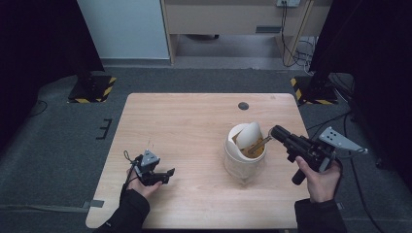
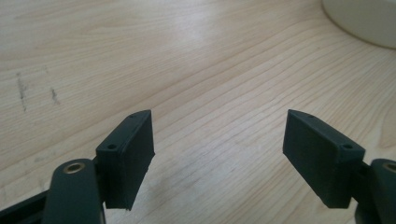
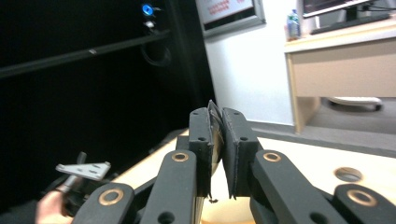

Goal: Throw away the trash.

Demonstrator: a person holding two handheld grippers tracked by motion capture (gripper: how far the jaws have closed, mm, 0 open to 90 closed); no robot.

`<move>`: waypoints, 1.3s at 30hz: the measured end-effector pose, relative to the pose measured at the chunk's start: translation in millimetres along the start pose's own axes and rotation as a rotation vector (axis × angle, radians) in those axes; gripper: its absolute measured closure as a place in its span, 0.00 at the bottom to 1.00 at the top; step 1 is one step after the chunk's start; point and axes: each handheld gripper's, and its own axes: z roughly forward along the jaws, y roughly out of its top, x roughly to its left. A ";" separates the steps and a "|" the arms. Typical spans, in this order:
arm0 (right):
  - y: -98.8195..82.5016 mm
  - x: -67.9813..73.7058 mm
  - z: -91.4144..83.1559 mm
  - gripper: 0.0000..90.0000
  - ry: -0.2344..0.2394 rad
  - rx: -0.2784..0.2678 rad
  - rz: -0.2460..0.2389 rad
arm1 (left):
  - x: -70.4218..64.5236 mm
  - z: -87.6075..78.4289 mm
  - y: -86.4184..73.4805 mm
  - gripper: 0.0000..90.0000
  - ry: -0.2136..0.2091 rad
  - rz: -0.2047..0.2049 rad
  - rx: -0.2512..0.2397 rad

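Though clamped on card [image 3: 214, 122], right claw [image 3: 216, 140] aloft.

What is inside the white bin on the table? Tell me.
The white bin has its swing lid tipped open. Inside shows something brown, which the right tool reaches. The walls and lid hide anything deeper.

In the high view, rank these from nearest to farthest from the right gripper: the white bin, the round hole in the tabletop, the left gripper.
1. White bin: right at the tip of the right gripper, just to its left.
2. Round hole: toward the table's far edge, beyond the bin.
3. Left gripper: across the table, on its near left side.
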 end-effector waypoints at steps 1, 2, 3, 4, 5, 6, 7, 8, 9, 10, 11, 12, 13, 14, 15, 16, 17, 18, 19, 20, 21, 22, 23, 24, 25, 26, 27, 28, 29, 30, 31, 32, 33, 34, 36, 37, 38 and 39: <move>-2.2 -2.0 1.1 0.92 -0.017 0.008 -0.008 | 0.7 0.4 -0.5 0.25 0.000 -0.001 0.004; -3.6 -3.4 1.7 0.92 -0.029 0.011 -0.014 | 1.4 1.0 -1.1 0.25 0.002 -0.002 0.011; -6.0 -5.4 2.8 0.92 -0.043 0.018 -0.021 | 1.5 1.4 -1.3 0.24 0.001 -0.005 0.014; -7.4 -6.4 3.4 0.92 -0.051 0.022 -0.023 | 1.7 1.9 -1.5 0.24 0.000 -0.001 0.019; -9.8 -8.0 4.5 0.92 -0.064 0.028 -0.027 | 1.4 2.6 -1.7 0.24 0.000 -0.001 0.020; -11.6 -9.3 5.4 0.92 -0.072 0.031 -0.035 | 1.2 3.1 -1.7 0.23 -0.004 0.001 0.025; -13.2 -10.2 6.3 0.92 -0.080 0.036 -0.041 | 1.0 3.5 -1.8 0.23 -0.006 0.002 0.027; -14.4 -10.7 7.0 0.92 -0.085 0.040 -0.045 | 0.5 4.2 -2.0 0.23 -0.007 0.006 0.031; -16.3 -11.5 8.1 0.92 -0.091 0.043 -0.050 | 0.2 4.6 -2.0 0.23 -0.009 0.009 0.035; -19.2 -12.8 9.8 0.92 -0.097 0.048 -0.055 | -0.1 5.0 -2.1 0.22 -0.010 0.009 0.038; -19.2 -12.8 9.8 0.92 -0.097 0.048 -0.055 | -0.2 5.2 -2.1 0.22 -0.010 0.010 0.039; -20.2 -13.1 10.5 0.92 -0.099 0.051 -0.054 | -0.3 5.5 -2.1 0.22 -0.011 0.009 0.041; -22.1 -13.8 11.6 0.92 -0.104 0.055 -0.056 | -0.2 5.6 -2.2 0.22 -0.011 0.010 0.044; -23.3 -14.3 12.3 0.92 -0.106 0.058 -0.058 | 0.0 5.7 -2.3 0.22 -0.010 0.011 0.045; -24.8 -14.9 13.2 0.92 -0.111 0.062 -0.058 | 0.1 5.8 -2.4 0.22 -0.010 0.011 0.046; -26.9 -15.9 14.3 0.92 -0.115 0.067 -0.059 | 0.2 5.9 -2.5 0.22 -0.010 0.011 0.048; -28.6 -16.5 15.2 0.92 -0.119 0.075 -0.060 | 0.3 6.1 -2.6 0.21 -0.012 0.010 0.049; -29.9 -16.9 16.0 0.92 -0.121 0.078 -0.062 | 0.3 6.3 -2.8 0.21 -0.012 0.010 0.050; -31.8 -17.4 17.0 0.92 -0.123 0.082 -0.061 | 0.2 6.6 -2.9 0.21 -0.013 0.010 0.052; -33.7 -17.6 18.3 0.92 -0.124 0.087 -0.059 | 0.0 6.7 -2.9 0.21 -0.013 0.012 0.054; -36.3 -17.9 20.0 0.92 -0.127 0.095 -0.063 | -0.1 6.9 -2.8 0.21 -0.014 0.013 0.055; -38.4 -17.8 21.6 0.92 -0.126 0.104 -0.063 | -0.2 7.0 -2.7 0.21 -0.014 0.014 0.056; -40.5 -17.6 23.3 0.92 -0.127 0.111 -0.064 | -0.3 7.0 -2.7 0.21 -0.014 0.014 0.056; -42.1 -17.6 24.6 0.92 -0.126 0.116 -0.070 | -0.4 7.1 -2.7 0.21 -0.014 0.015 0.056; -44.7 -17.1 26.6 0.92 -0.127 0.128 -0.069 | -0.3 7.1 -2.7 0.21 -0.014 0.015 0.057; -46.6 -17.1 28.3 0.92 -0.128 0.134 -0.070 | -0.3 7.1 -2.8 0.21 -0.014 0.015 0.058; -48.4 -16.9 29.8 0.92 -0.132 0.145 -0.076 | -0.2 7.1 -2.8 0.21 -0.014 0.016 0.058; -50.2 -17.2 31.0 0.92 -0.135 0.152 -0.083 | -0.1 7.1 -2.8 0.21 -0.014 0.016 0.059; -51.5 -17.3 31.8 0.92 -0.135 0.156 -0.082 | -0.1 7.0 -2.8 0.21 -0.013 0.016 0.059; -53.0 -17.3 32.7 0.92 -0.136 0.163 -0.079 | -0.1 7.0 -2.8 0.21 -0.013 0.016 0.059; -54.9 -17.8 33.7 0.92 -0.138 0.171 -0.078 | -0.1 7.1 -2.8 0.21 -0.013 0.015 0.060; -56.4 -18.3 34.6 0.92 -0.138 0.176 -0.079 | -0.1 7.2 -2.8 0.21 -0.013 0.015 0.060; -57.8 -18.6 35.4 0.92 -0.140 0.183 -0.078 | -0.2 7.3 -2.8 0.21 -0.012 0.016 0.060; -58.9 -18.7 35.9 0.92 -0.141 0.186 -0.076 | -0.3 7.3 -2.8 0.21 -0.013 0.016 0.061; -61.8 -18.6 37.7 0.91 -0.140 0.197 -0.073 | -0.3 7.4 -2.8 0.21 -0.013 0.016 0.061; -62.8 -18.5 38.4 0.91 -0.138 0.200 -0.075 | -0.2 7.4 -2.8 0.21 -0.013 0.016 0.062; -64.1 -17.9 39.5 0.90 -0.136 0.205 -0.073 | -0.2 7.4 -2.8 0.21 -0.012 0.016 0.062; -65.7 -17.3 40.9 0.89 -0.133 0.214 -0.071 | -0.1 7.4 -2.8 0.21 -0.012 0.015 0.062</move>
